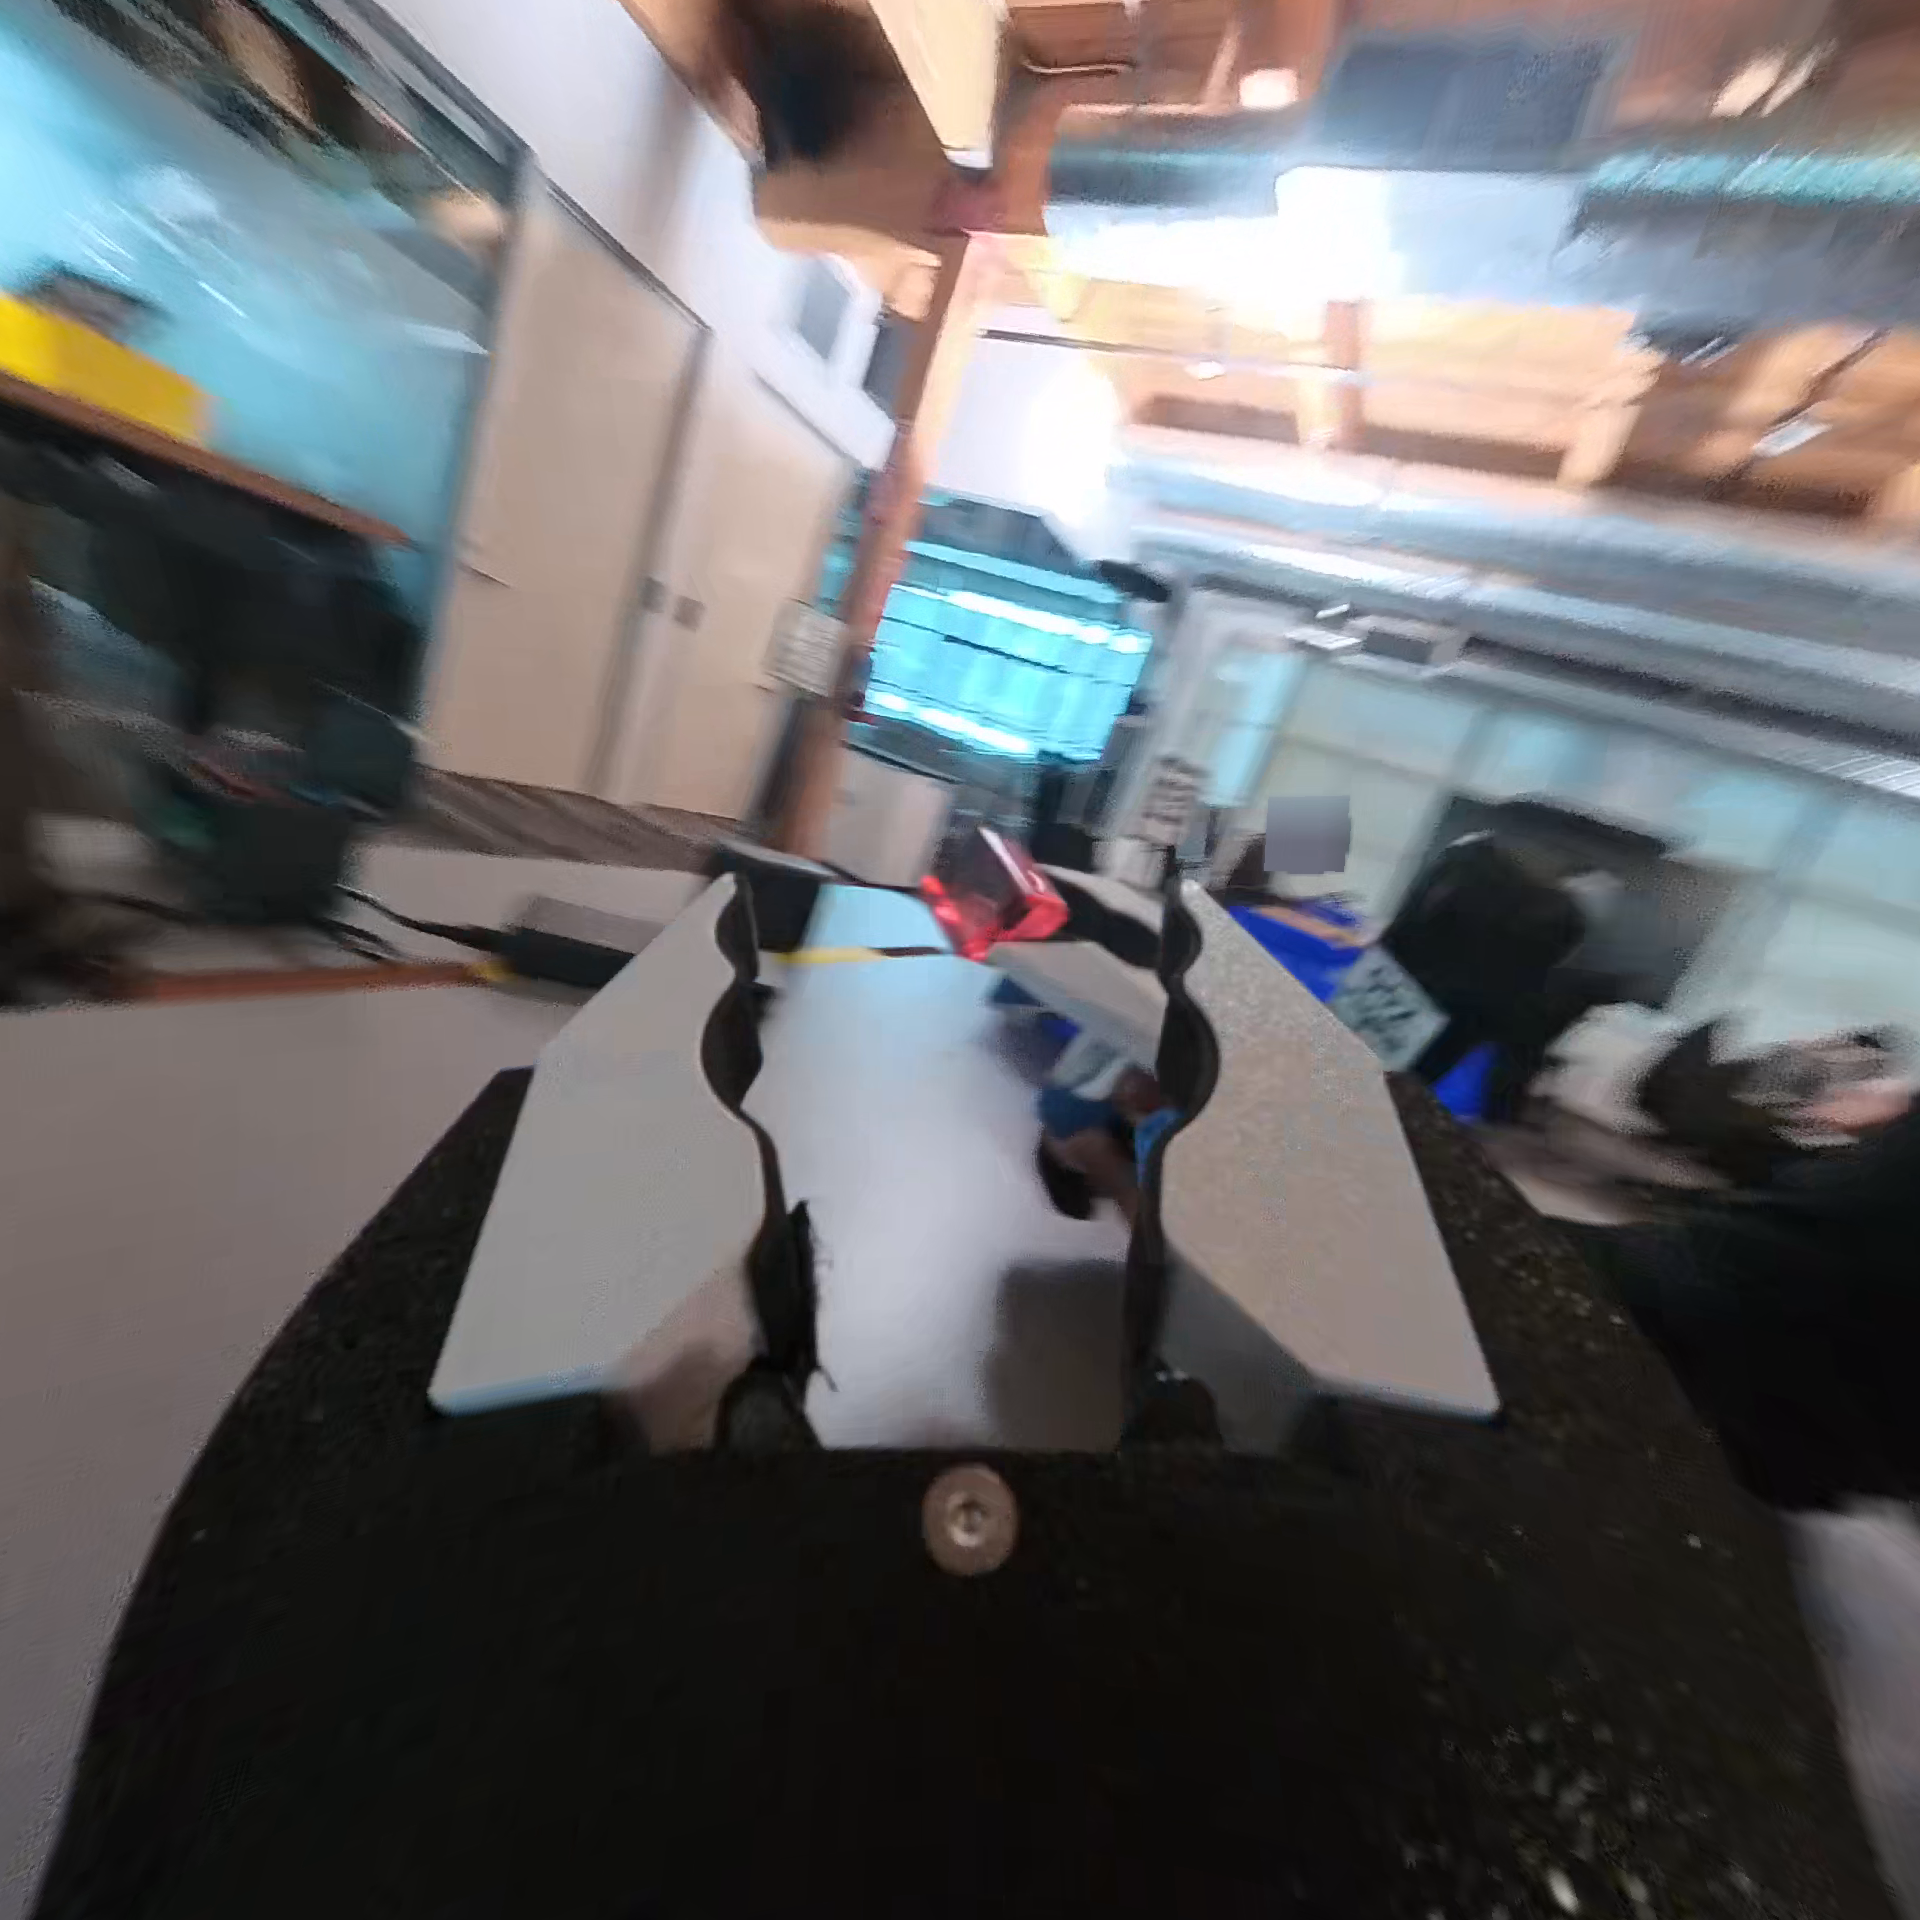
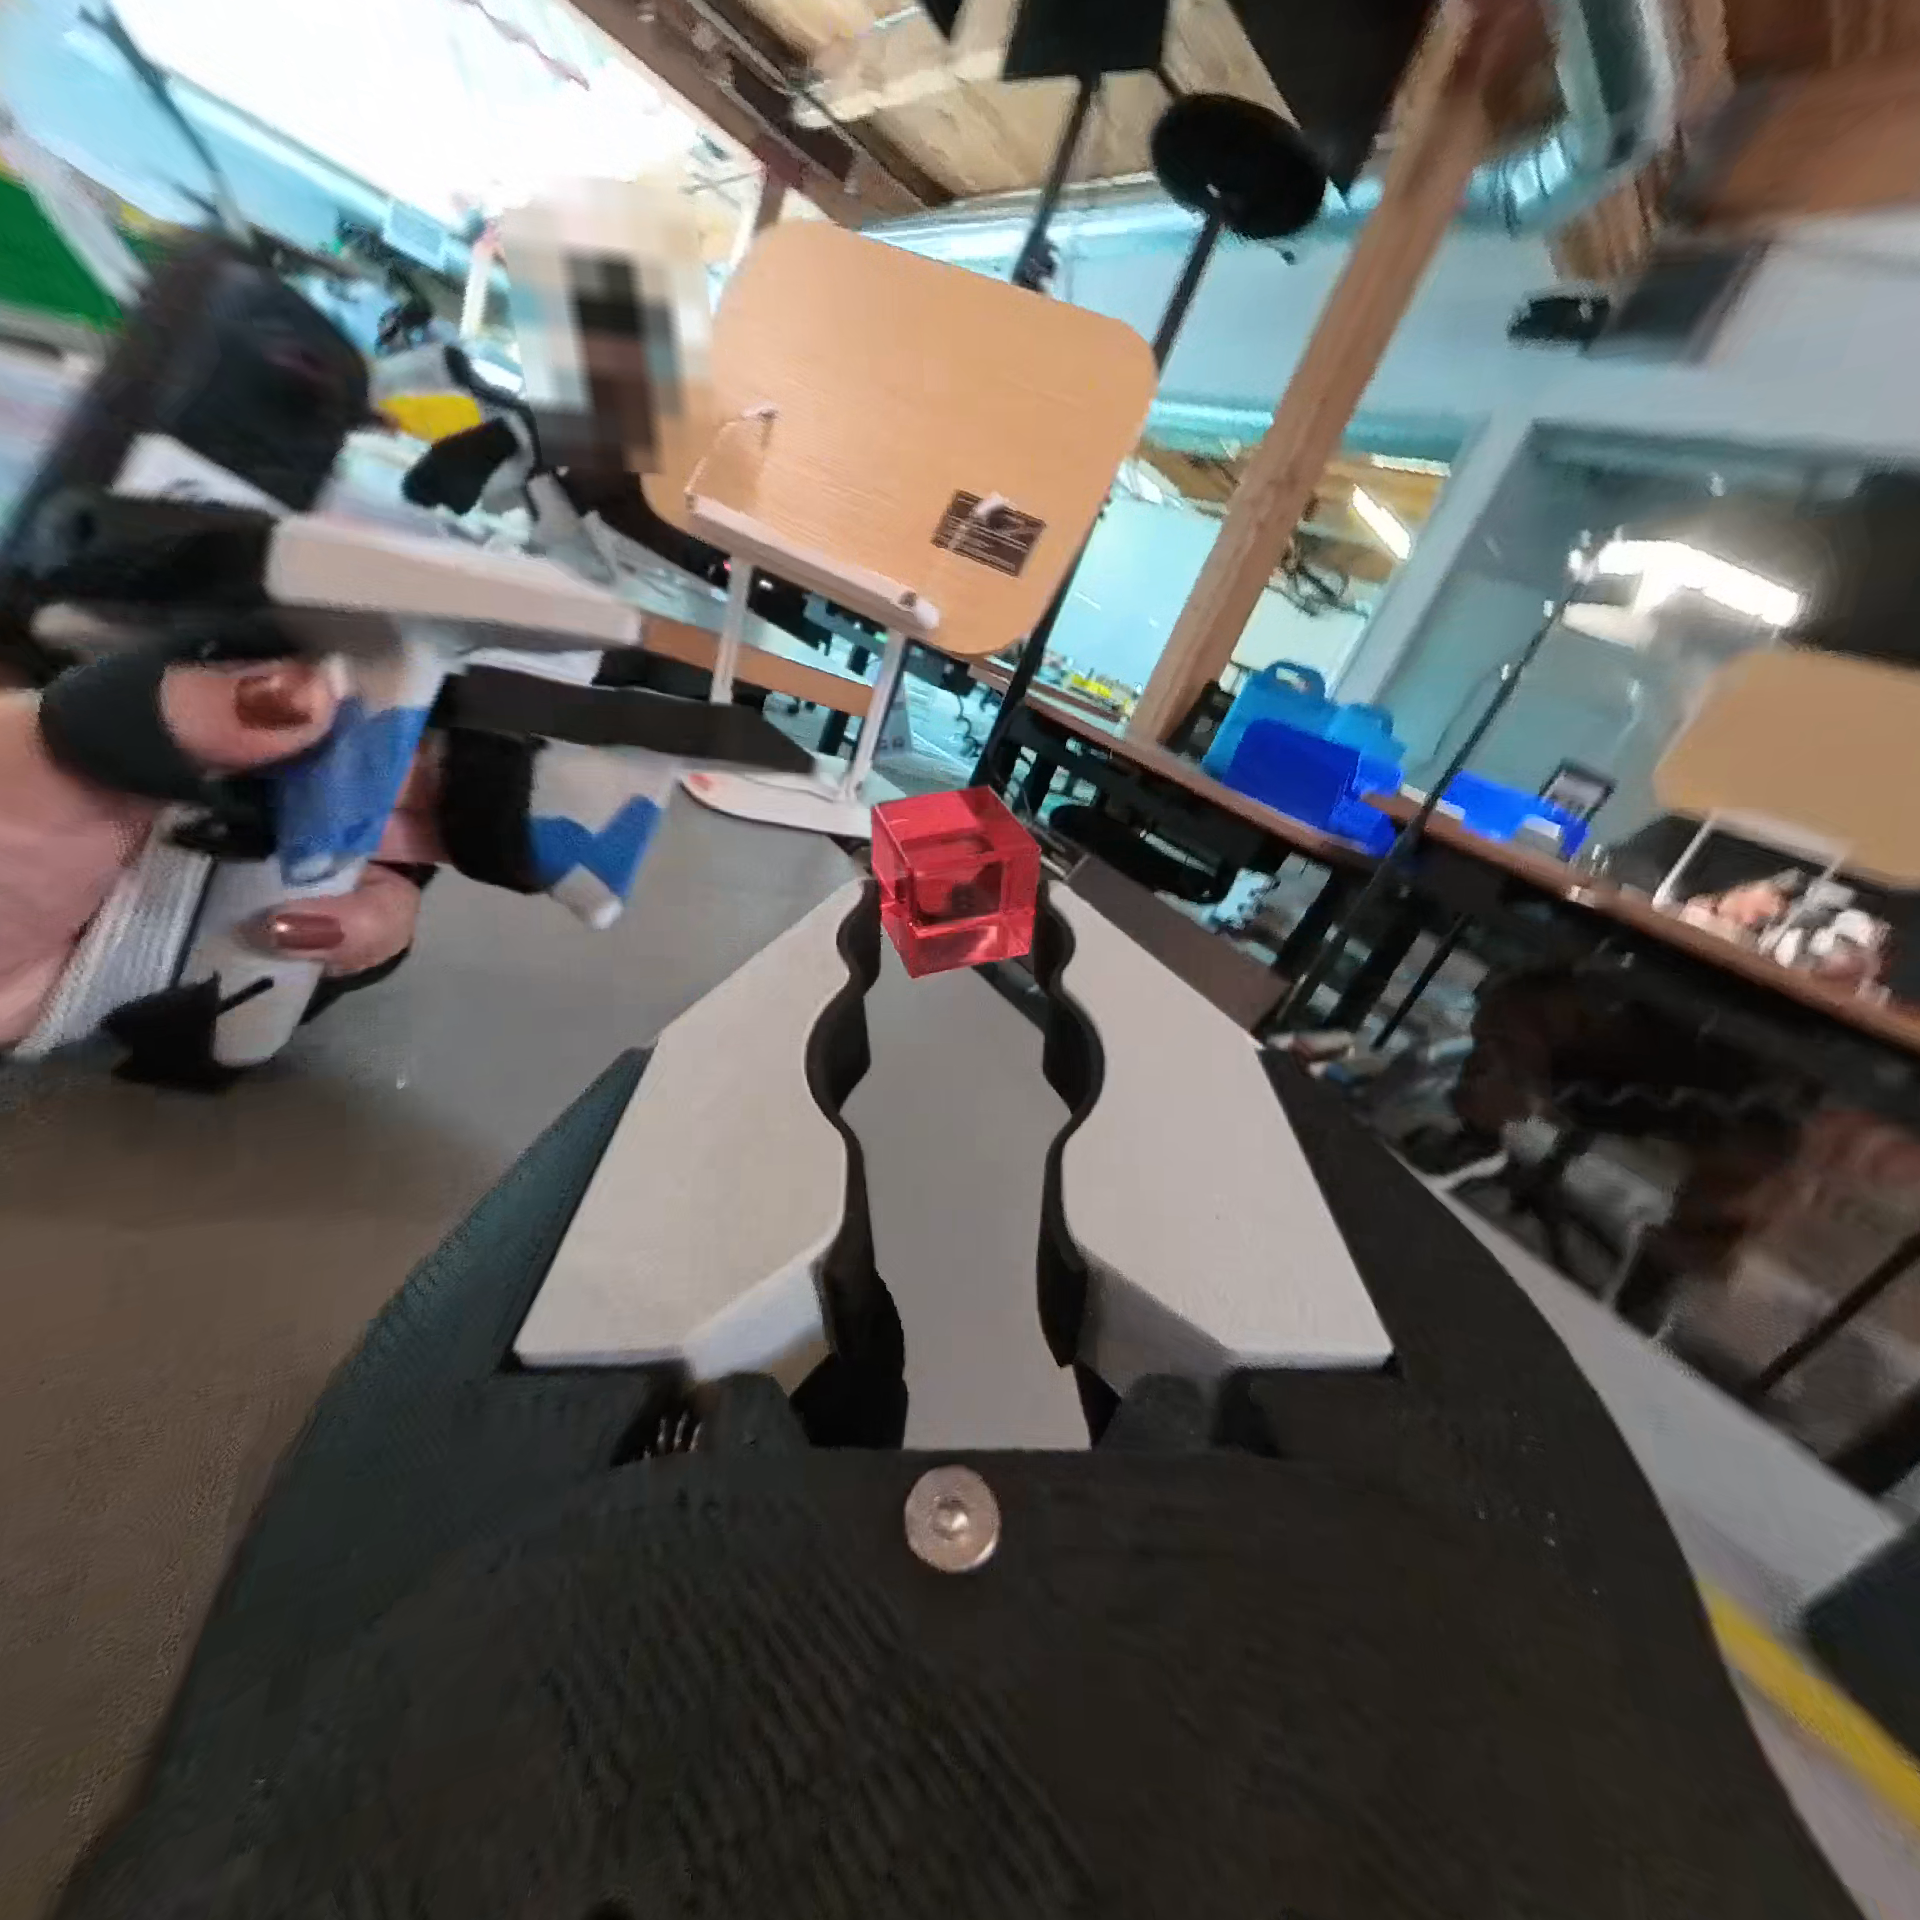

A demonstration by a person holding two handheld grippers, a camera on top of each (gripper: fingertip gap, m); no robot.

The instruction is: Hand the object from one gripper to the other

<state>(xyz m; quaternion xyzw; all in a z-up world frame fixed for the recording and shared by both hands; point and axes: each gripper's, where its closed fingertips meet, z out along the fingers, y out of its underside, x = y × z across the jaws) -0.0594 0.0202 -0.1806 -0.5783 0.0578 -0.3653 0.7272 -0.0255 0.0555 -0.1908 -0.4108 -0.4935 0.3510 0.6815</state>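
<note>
A clear red cube (image 2: 956,878) is pinched at the tips of my right gripper (image 2: 956,906), which is shut on it and holds it above the grey table. My left gripper (image 1: 954,894) is open and empty, its fingers wide apart. In the left wrist view the cube (image 1: 992,904) shows just beyond the left fingertips, nearer the right-hand finger, with a finger of the right gripper (image 1: 1081,987) reaching in from the right. In the right wrist view the left gripper (image 2: 727,696) comes in from the left, held by a hand (image 2: 312,925), its tips a little short of the cube.
The grey table (image 2: 208,1247) lies below both grippers. A wooden board on a white stand (image 2: 904,436) stands behind the cube. Blue bins (image 2: 1299,748) sit on a long table at the right. A black cable and box (image 1: 561,945) lie at the left. The grippers' ends are close to 6 cm from one another.
</note>
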